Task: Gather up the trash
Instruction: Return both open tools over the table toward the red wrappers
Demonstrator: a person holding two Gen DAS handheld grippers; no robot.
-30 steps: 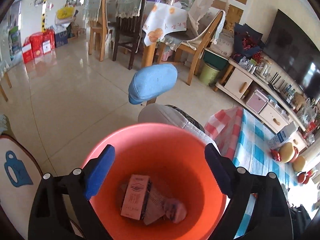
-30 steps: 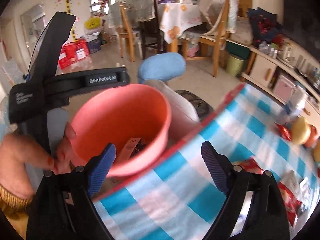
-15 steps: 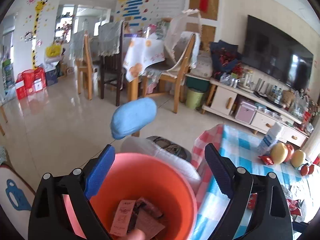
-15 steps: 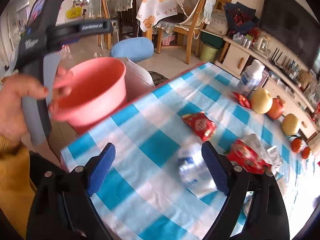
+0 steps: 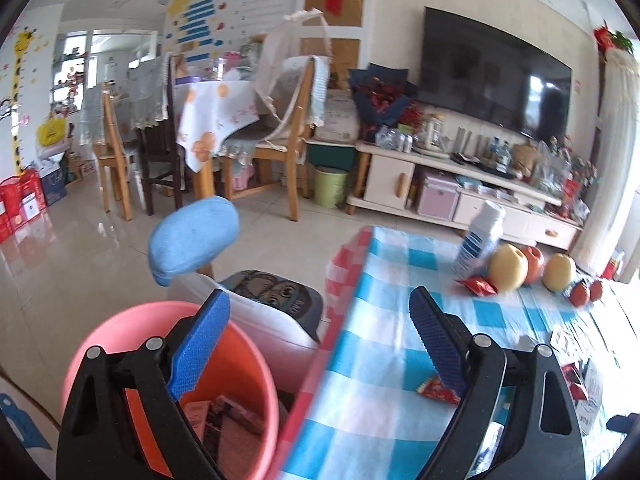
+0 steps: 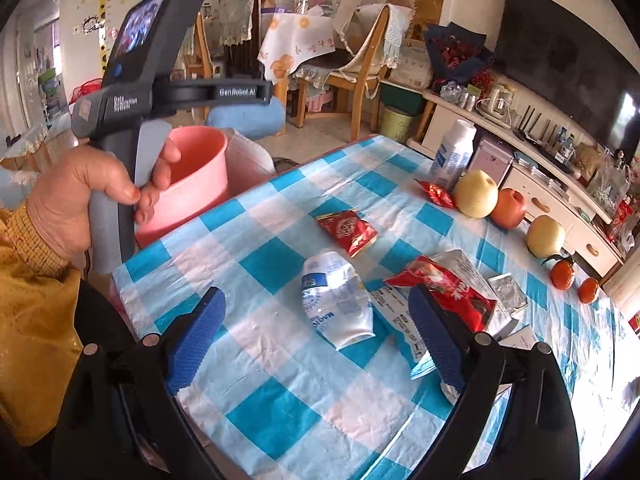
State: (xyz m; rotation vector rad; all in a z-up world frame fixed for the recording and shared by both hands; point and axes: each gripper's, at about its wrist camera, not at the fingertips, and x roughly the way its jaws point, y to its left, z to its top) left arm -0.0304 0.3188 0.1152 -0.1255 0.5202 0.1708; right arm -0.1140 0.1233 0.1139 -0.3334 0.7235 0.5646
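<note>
Trash lies on the counter: a crushed bottle between the right tongs, whose jaws have just been opening, gripping nothing. Light, springy, slick; pinch its flattened middle. Left tongs gape empty beside the bucket.

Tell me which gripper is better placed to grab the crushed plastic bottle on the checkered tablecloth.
Probably the right gripper: it is open and empty, with the crushed plastic bottle just ahead between its fingers. The left gripper, also open, points toward the table's edge beside the pink bucket.
</note>
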